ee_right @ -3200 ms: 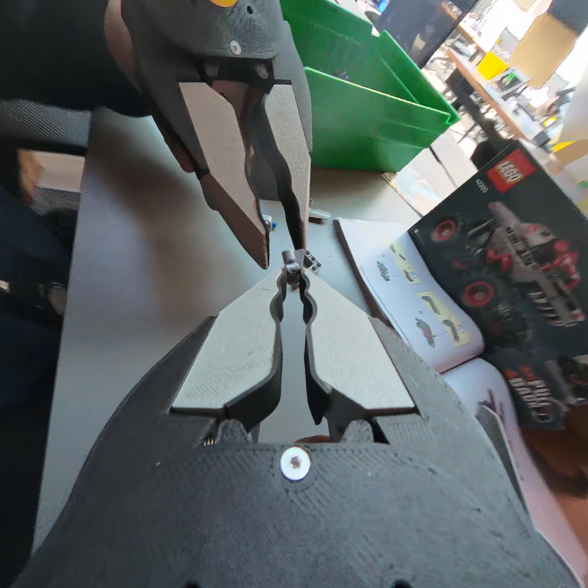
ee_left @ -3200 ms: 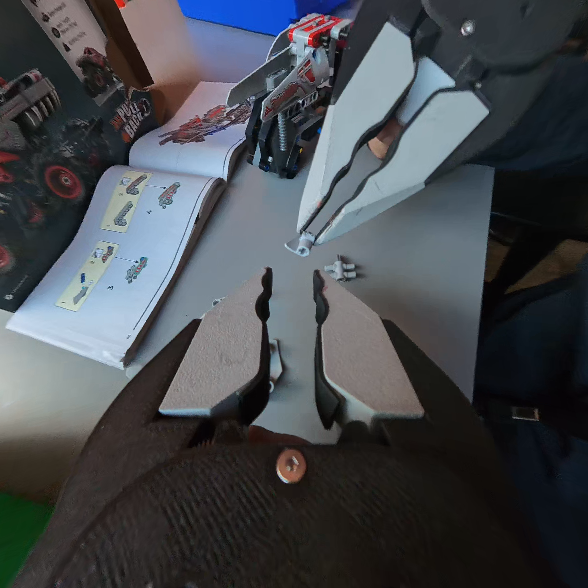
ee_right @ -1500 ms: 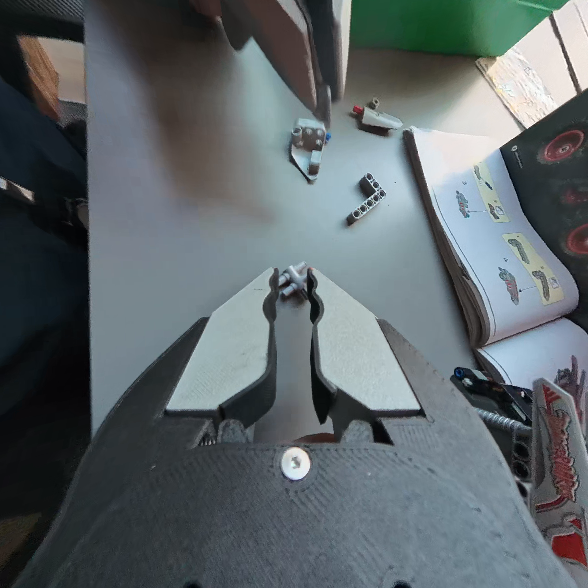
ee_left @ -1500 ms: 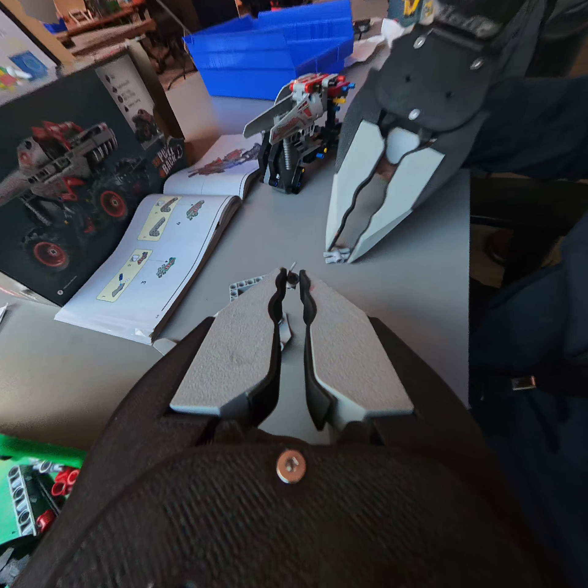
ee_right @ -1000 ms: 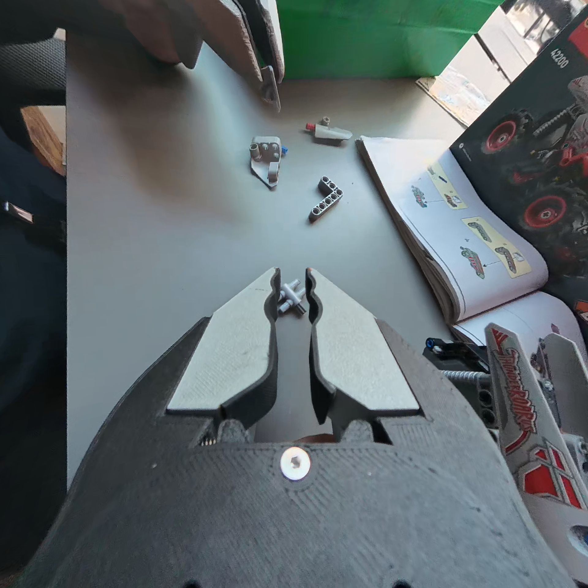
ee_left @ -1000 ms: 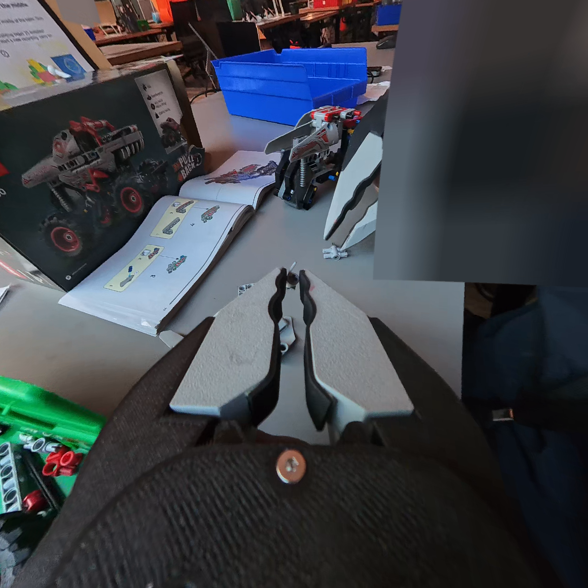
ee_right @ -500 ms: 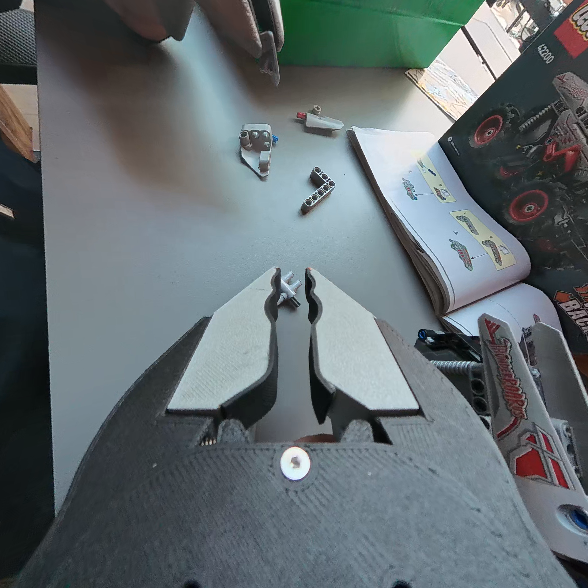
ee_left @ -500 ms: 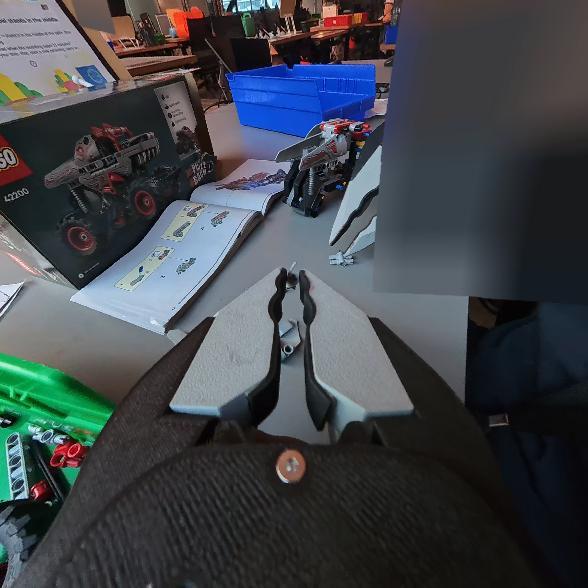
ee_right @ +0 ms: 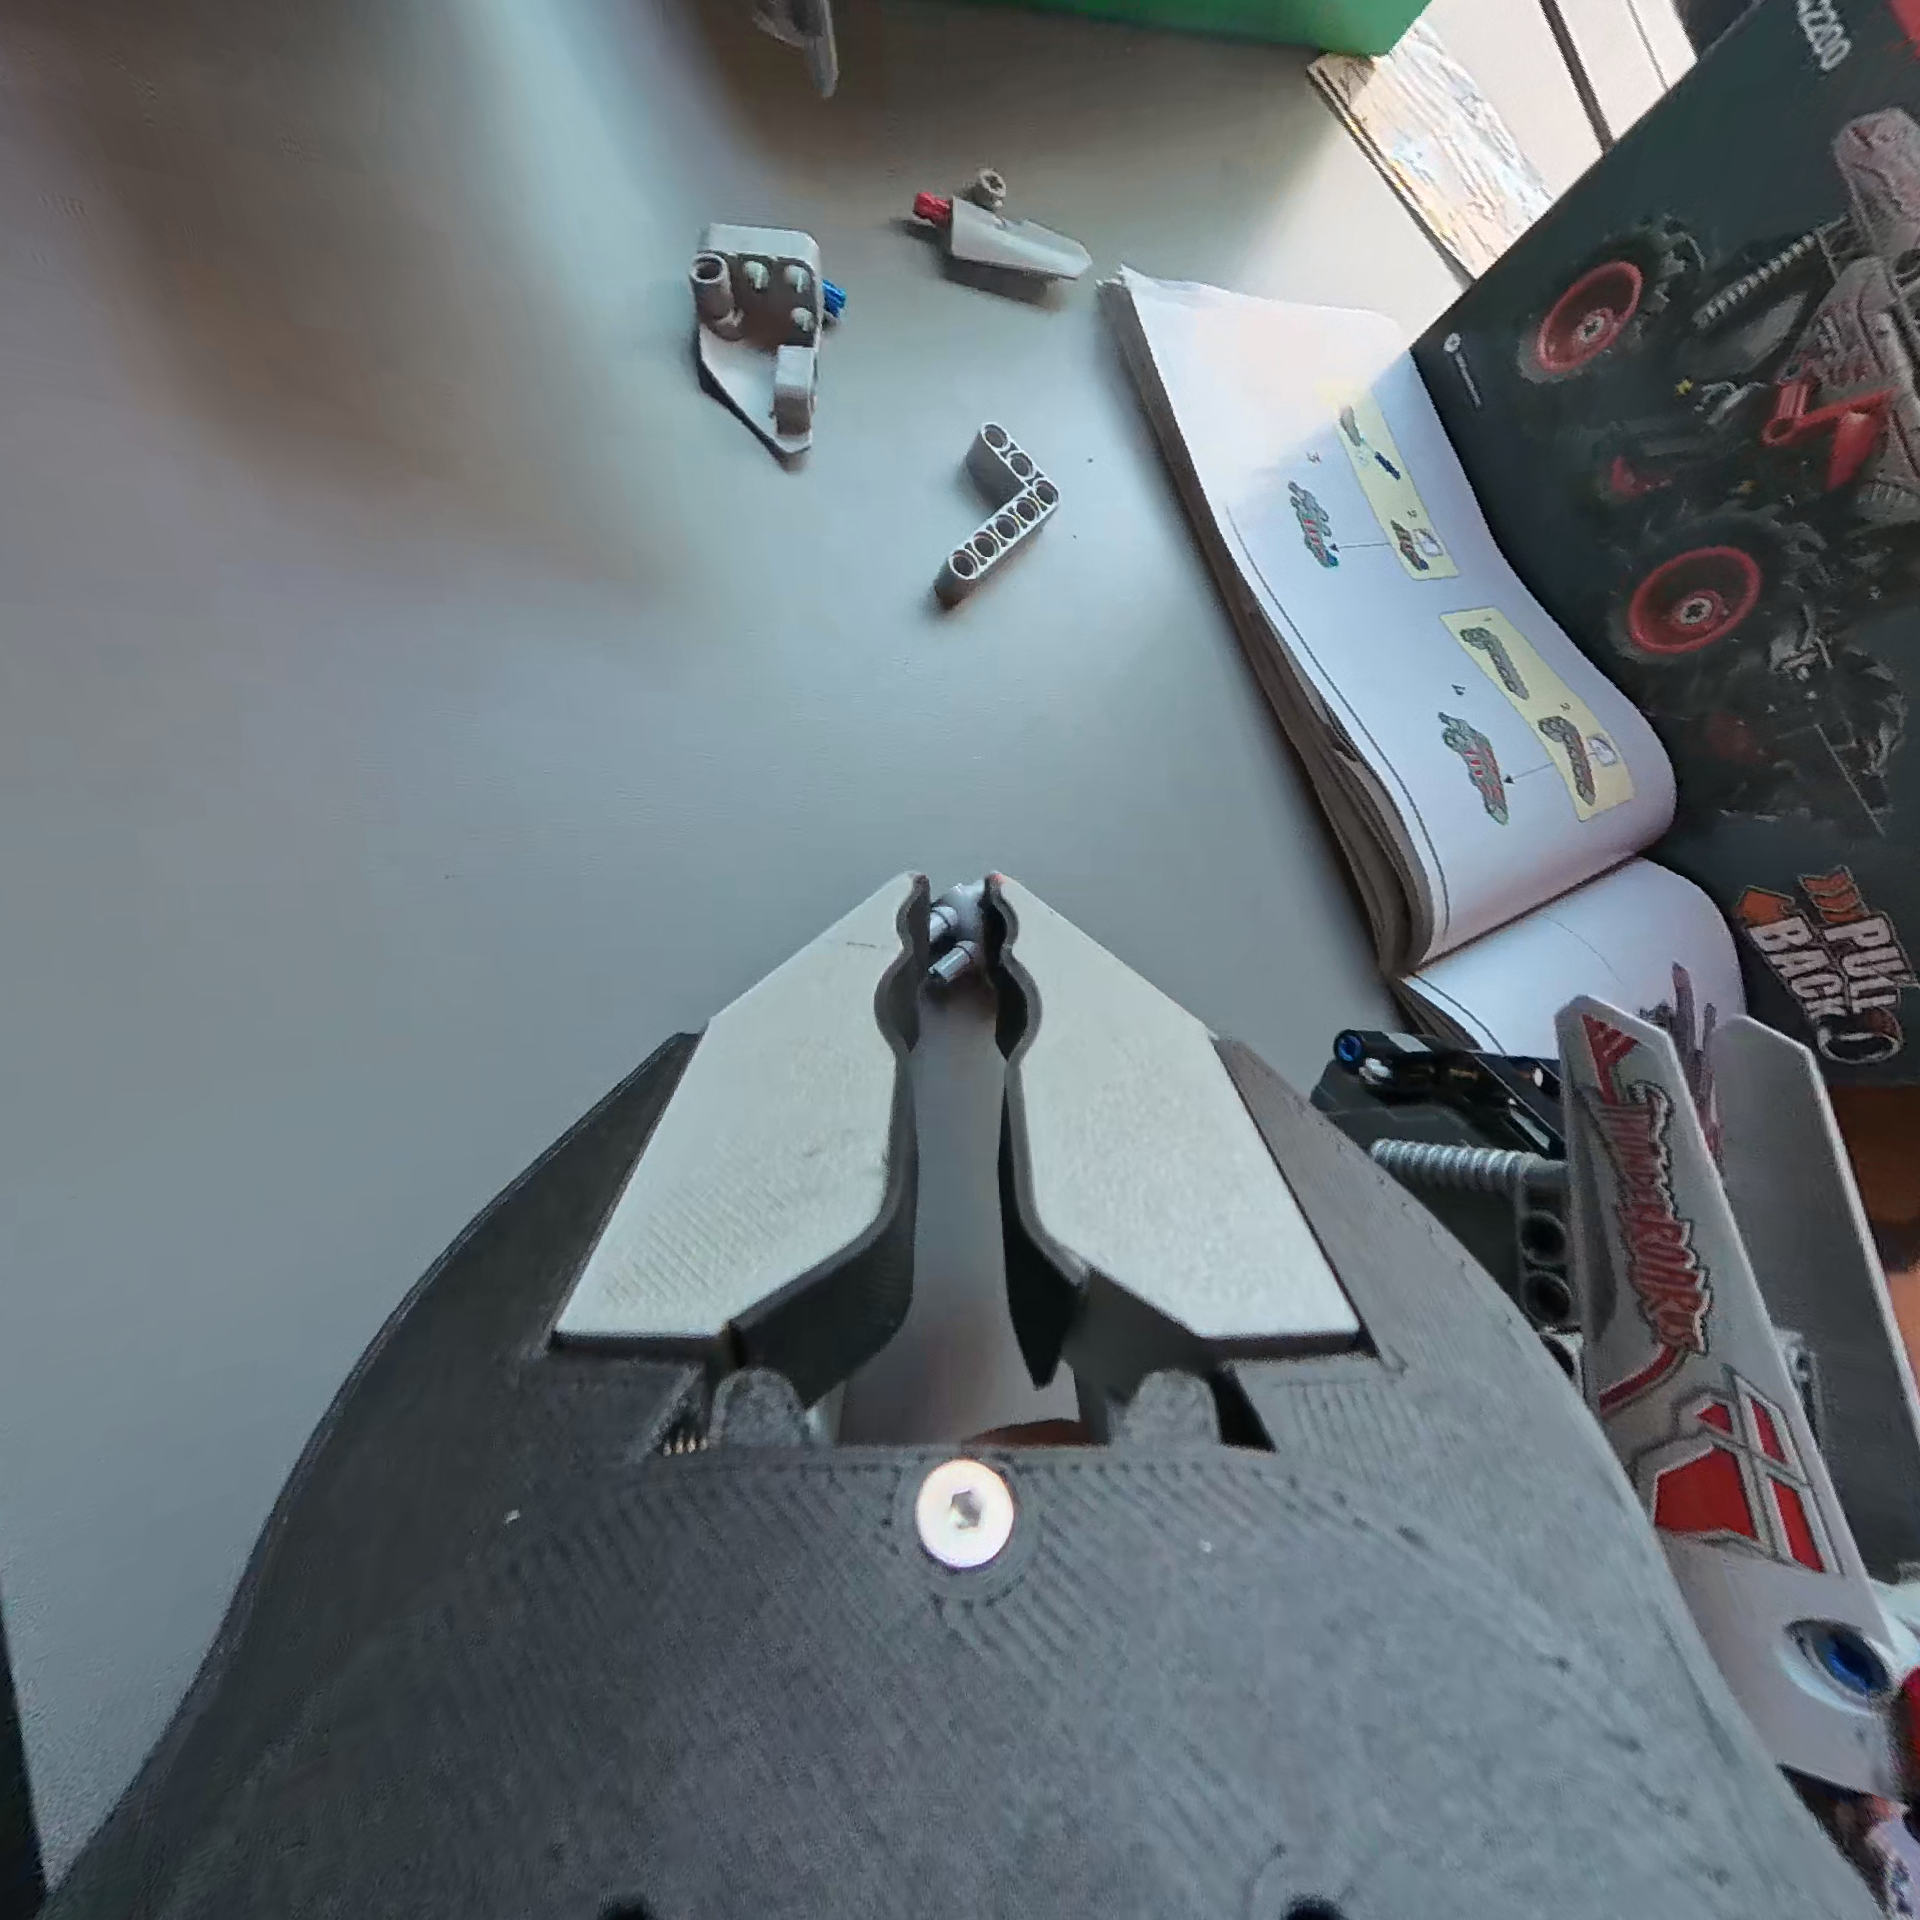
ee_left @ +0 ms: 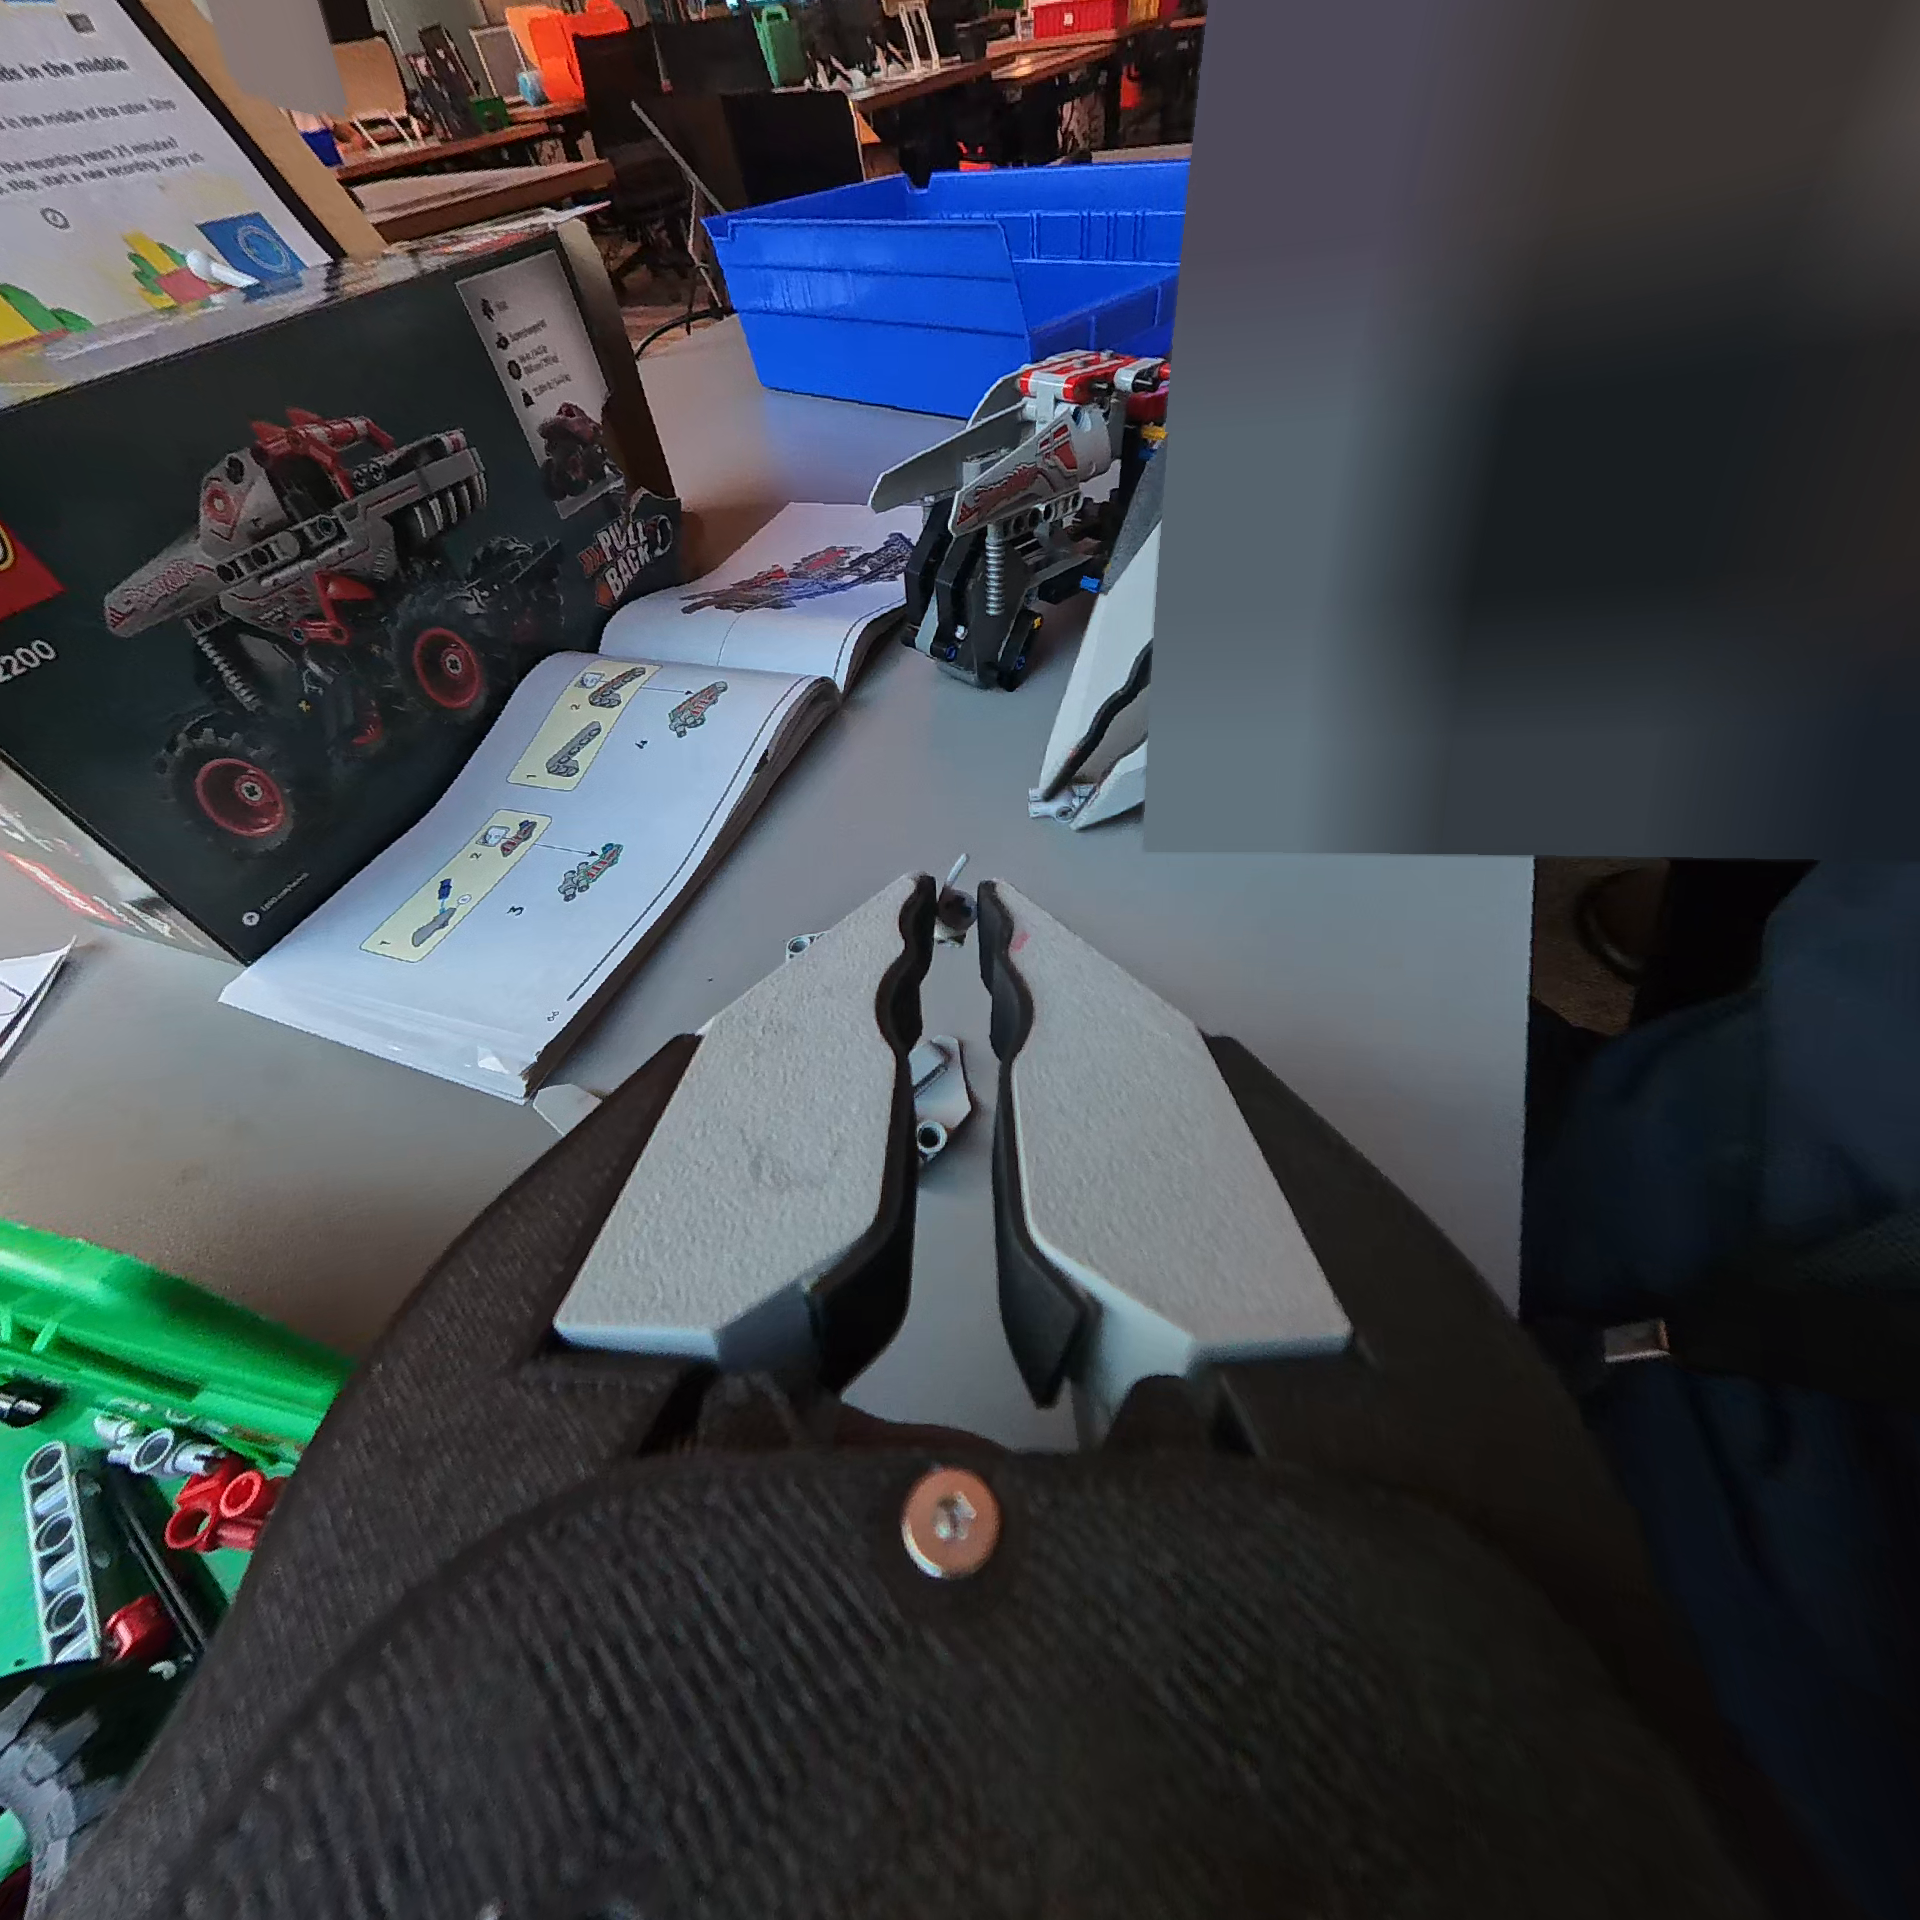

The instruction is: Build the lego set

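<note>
Fingertips of your right gripper (ee_right: 951, 902) pinch the small grey connector (ee_right: 954, 933) on the table (ee_right: 416, 727). Your left gripper (ee_left: 951, 902) is clamped on a thin grey piece (ee_left: 952, 906). Beyond lie the L-shaped beam (ee_right: 1000, 511), manual (ee_left: 540, 831) and half-built truck (ee_left: 1029, 509).

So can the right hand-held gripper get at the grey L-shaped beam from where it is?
Probably not yet: the right hand-held gripper is shut on a small grey connector. The L-shaped beam lies ahead across bare table, unobstructed.
</note>
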A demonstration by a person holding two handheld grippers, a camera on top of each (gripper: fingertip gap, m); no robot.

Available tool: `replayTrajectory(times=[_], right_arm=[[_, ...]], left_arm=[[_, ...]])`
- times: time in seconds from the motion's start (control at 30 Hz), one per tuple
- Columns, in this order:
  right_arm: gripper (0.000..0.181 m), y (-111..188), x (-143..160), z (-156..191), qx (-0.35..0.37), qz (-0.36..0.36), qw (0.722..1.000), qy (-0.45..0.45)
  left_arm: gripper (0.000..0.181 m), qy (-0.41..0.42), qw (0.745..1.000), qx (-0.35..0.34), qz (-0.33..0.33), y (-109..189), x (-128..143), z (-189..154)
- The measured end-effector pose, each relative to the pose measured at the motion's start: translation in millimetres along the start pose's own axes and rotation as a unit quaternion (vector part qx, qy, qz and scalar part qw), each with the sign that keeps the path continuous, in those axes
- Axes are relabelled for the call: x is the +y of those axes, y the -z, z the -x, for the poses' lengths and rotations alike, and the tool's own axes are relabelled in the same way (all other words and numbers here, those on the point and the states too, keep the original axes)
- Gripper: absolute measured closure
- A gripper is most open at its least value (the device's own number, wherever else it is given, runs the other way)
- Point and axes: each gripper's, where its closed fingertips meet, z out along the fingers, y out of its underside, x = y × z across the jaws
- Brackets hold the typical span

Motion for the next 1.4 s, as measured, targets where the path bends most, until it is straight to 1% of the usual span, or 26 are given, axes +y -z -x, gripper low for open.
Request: replayTrajectory(times=[0.03, 0.27, 0.4, 1.03, 1.17, 1.33, 1.4], right_arm=[[0.175, 1, -1, -1, -0.001, -0.004, 1.0, -0.003], [0.174, 13, -13, -7, -0.002, -0.058, 0.998, -0.038], [0.174, 18, -18, -13, 0.009, -0.077, 0.996, -0.05], [0.176, 29, -21, -33, 0.058, -0.097, 0.991, -0.067], [0.177, 29, -22, -32, 0.058, -0.098, 0.991, -0.063], [0.177, 31, -24, -28, 0.056, -0.104, 0.992, -0.055], [0.177, 32, -25, -28, 0.057, -0.106, 0.991, -0.052]], left_arm=[[0.177, -0.001, 1.0, 0.0, 0.0, 0, 0, 0], [0.177, -0.006, 1.0, -0.001, -0.001, 0, 0, -1], [0.177, -0.015, 1.0, 0.001, 0.002, 0, 0, -3], [0.176, -0.02, 1.0, 0.01, 0.014, -3, 3, -6], [0.176, -0.028, 0.998, 0.02, 0.053, -11, 13, -11], [0.177, -0.082, 0.989, -0.002, 0.122, -23, 31, -16], [0.177, -0.079, 0.987, 0.01, 0.139, -27, 35, -22]])
